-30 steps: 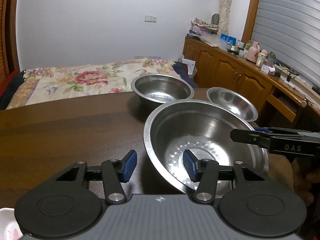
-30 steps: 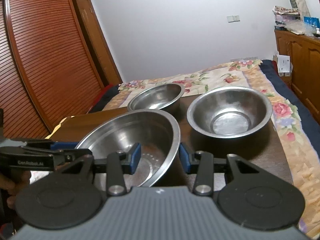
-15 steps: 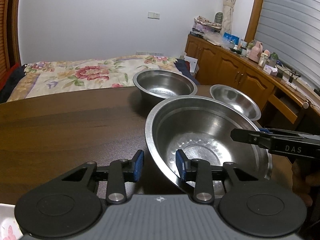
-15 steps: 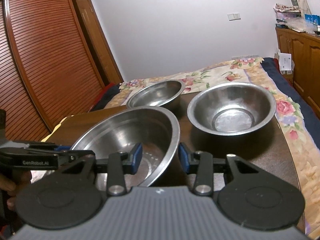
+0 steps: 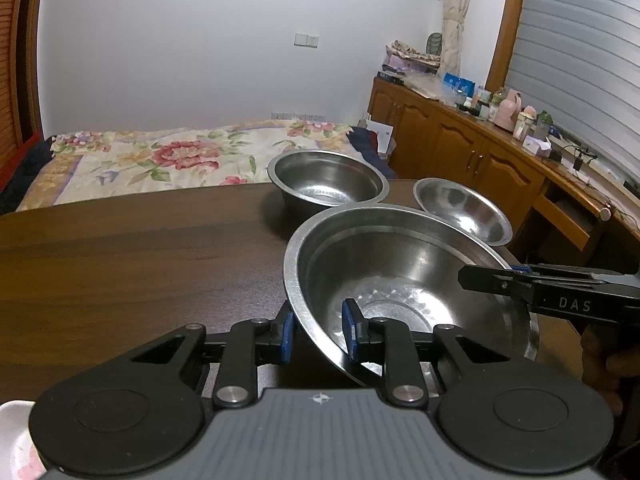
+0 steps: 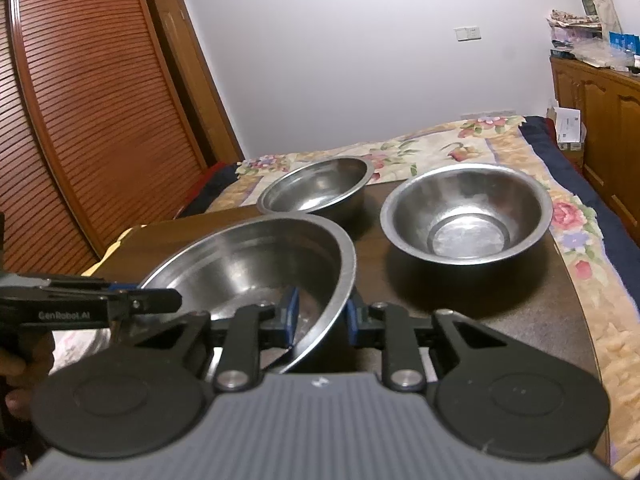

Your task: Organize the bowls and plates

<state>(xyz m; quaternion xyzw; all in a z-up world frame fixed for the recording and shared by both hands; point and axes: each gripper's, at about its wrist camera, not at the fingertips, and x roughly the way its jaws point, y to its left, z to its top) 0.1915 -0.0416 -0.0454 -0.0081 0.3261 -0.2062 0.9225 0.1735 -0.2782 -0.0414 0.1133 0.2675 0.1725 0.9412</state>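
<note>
Two readable marks show: "DAS" on the right gripper [image 5: 472,280] seen side-on in the left wrist view, and "GenRobot.AI" on the left gripper [image 6: 160,302] in the right wrist view. Each gripper straddles the rim of the big bowl [image 5: 400,264] from opposite sides, one blue pad inside and one outside, and both sets of jaws are closing on that rim; whether the pads already press the steel is hard to tell. That bowl sits tilted on a dark wooden table [image 5: 120,248], with a mid bowl [image 5: 326,182] and a small bowl [image 5: 464,210] just behind it. Beyond the table lie a bed with a floral cover [image 5: 160,156], a white wall with a switch [image 5: 306,40], a wooden sideboard [image 5: 460,144] crowded with small bottles too blurred to read, and slatted wooden doors [image 6: 88,100]. A white dish [image 5: 12,440] is cut off at the corner.
</note>
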